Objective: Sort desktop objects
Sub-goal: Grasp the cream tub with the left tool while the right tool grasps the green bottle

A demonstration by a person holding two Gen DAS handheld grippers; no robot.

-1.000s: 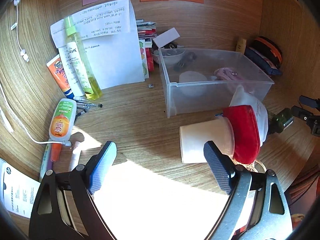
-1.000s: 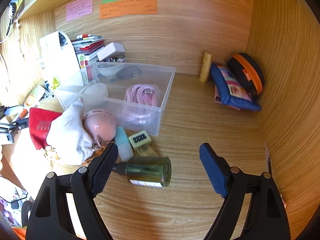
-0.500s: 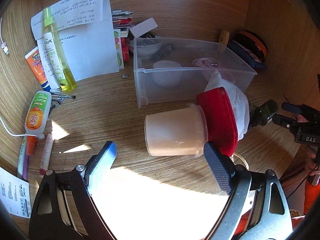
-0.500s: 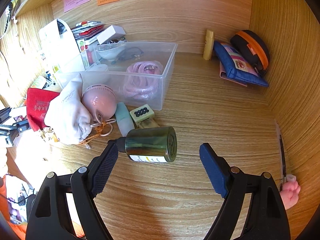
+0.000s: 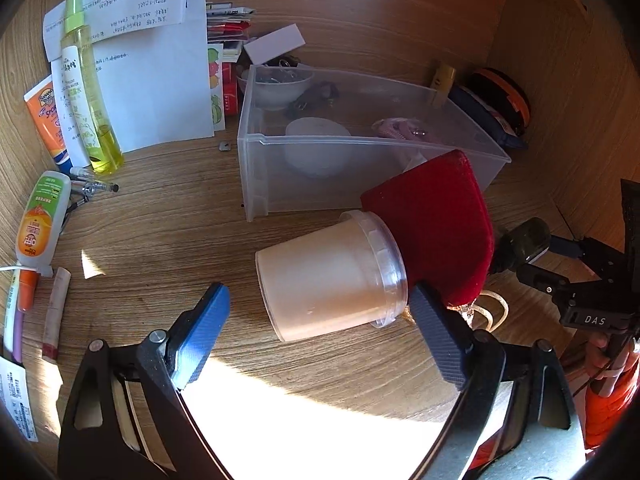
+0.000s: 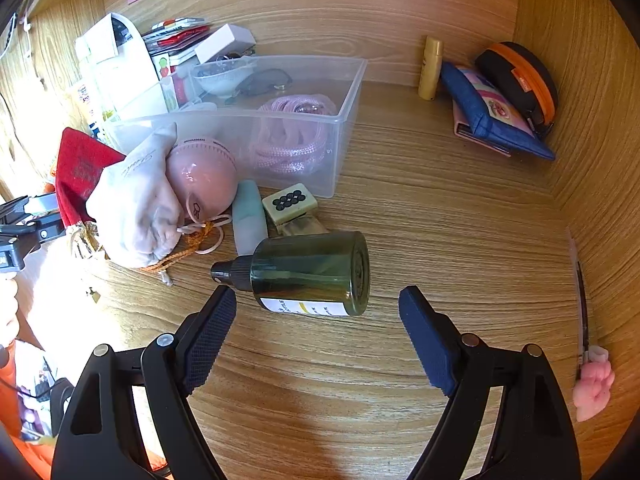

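A cream plastic tub (image 5: 320, 280) lies on its side on the wooden desk, its rim against a red pouch (image 5: 436, 224). My left gripper (image 5: 318, 296) straddles the tub, its jaws opening and neither blue pad touching it. In the right wrist view a dark green bottle (image 6: 312, 272) with a black cap lies on its side. My right gripper (image 6: 317, 294) stands open just short of it, fingertips (image 6: 218, 312) on either side. Behind both stands a clear plastic bin (image 6: 344, 120) that holds a pink cord, a bowl and small items.
A white drawstring pouch (image 6: 132, 204), pink ball (image 6: 204, 180), mint tube and mahjong tile (image 6: 290, 202) crowd the bin's front. A yellow spray bottle (image 5: 92, 104), sunscreen tubes, papers and pens lie at left. A blue pouch (image 6: 492, 116) and an orange-trimmed case sit back right.
Both grippers have come down and closer to the desk. The tub now lies between the left fingertips, and the green bottle sits nearer the right ones.
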